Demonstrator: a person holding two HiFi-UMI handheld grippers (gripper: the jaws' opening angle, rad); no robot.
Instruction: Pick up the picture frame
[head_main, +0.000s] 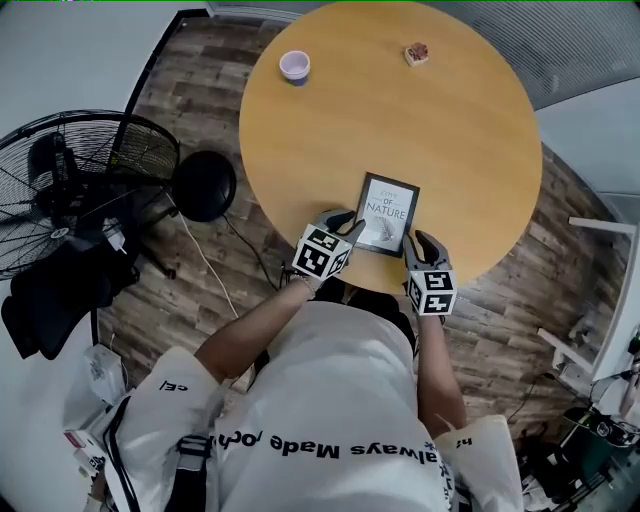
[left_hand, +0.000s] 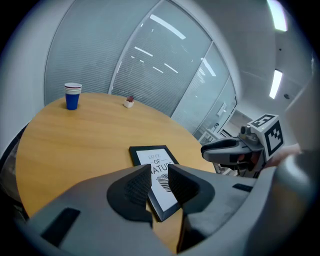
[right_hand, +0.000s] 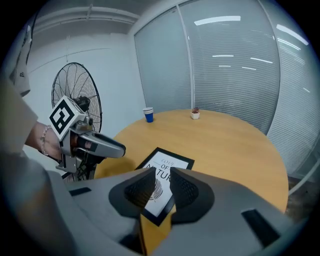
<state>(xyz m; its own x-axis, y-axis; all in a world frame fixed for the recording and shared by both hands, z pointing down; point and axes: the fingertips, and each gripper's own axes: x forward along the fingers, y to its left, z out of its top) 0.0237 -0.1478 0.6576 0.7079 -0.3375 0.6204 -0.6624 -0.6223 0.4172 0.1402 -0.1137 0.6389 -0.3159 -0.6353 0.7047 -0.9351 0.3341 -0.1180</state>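
Hidden stuff first. In the left gripper view, the near corner of the picture frame (left_hand: 152, 157) sits behind the jaws of the left hand-held gripper (left_hand: 159, 175). In the right gripper view the right hand-held gripper (right_hand: 162, 182) covers the frame's (right_hand: 170, 162) lower edge the same way. Both sets of jaws stand apart with a gap and nothing is clamped in either one. You just see the frame through the gap.

From the head view I can't tell if the left hand-held gripper (head_main: 348, 222) actually touches the frame's (head_main: 388, 212) lower left corner. The right hand-held gripper (head_main: 418, 243) is just beside its lower right corner. The person's torso fills the bottom of that view.

The frame lies flat near the lower edge of the round counter (head_main: 400, 120), in the middle of the picture. Its print reads "LOVE OF NATURE" over a leaf-like drawing. The shirt says "always Made", upside down from here.

At the counter's far side there's a cup (head_main: 295, 66), blue with a white rim (left_hand: 73, 95), and a small thing (head_main: 417, 53) too tiny to make out.

The counter is light wood and the floor (head_main: 200, 90) is dark planks. A black fan (head_main: 80, 180) stands at the left, and a glass wall with blinds (left_hand: 125, 60) runs behind the counter.
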